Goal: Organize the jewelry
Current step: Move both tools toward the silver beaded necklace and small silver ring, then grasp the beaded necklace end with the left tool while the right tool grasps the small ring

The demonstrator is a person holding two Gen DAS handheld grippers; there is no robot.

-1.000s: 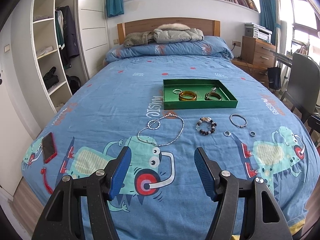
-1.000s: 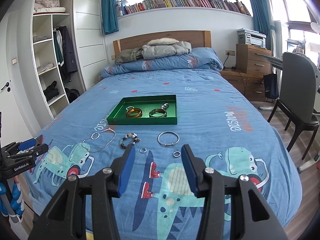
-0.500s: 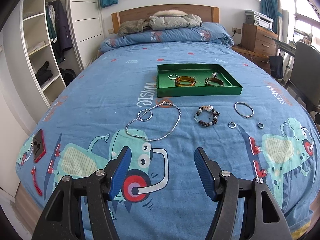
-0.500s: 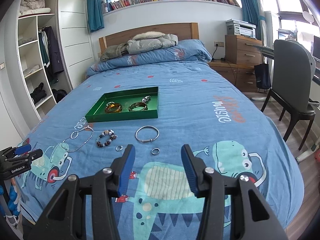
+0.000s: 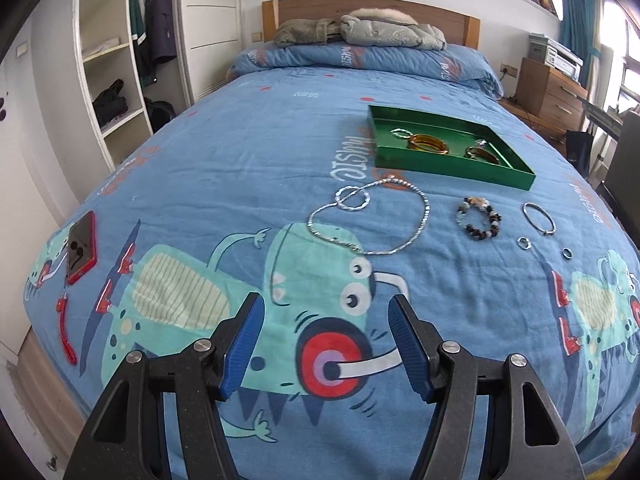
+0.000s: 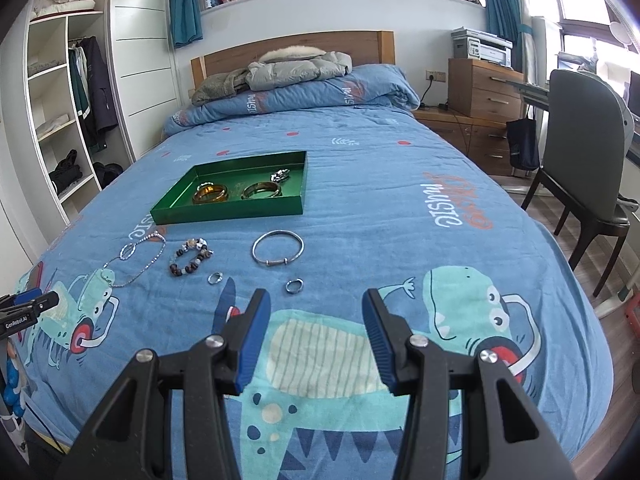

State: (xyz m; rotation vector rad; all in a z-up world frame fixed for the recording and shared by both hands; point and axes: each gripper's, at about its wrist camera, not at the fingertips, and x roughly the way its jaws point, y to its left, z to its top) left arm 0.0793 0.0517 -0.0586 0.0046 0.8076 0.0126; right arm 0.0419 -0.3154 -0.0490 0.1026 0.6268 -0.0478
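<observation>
The left gripper [image 5: 324, 344] hangs over the foot of the bed [image 5: 240, 152] with its blue pads spread wide and nothing between them. The right gripper [image 6: 316, 340] hangs over the same blue cartoon-print cover, also open at a middling width and empty.

The jewelry lies in a loose row across the cover, ahead of both grippers. A long silver necklace [image 5: 370, 218] is farthest toward the wardrobe side, its ring pendant near the printed word on the cover. Beside it sits a beaded bracelet [image 5: 479, 222], then a thin silver bangle [image 6: 277, 248]. Two small rings lie nearer the grippers: one ring [image 6: 215, 278] below the bracelet, the other ring [image 6: 294, 285] below the bangle, just ahead of the right gripper's left pad.

Beyond the row stands a green tray [image 6: 224, 212] that already holds two amber bangles [image 6: 211, 193] side by side and a small silver piece [image 6: 280, 175] near its far corner.

A red phone [image 5: 81, 247] with a red strap lies near the bed's left edge, well apart from the jewelry.
</observation>
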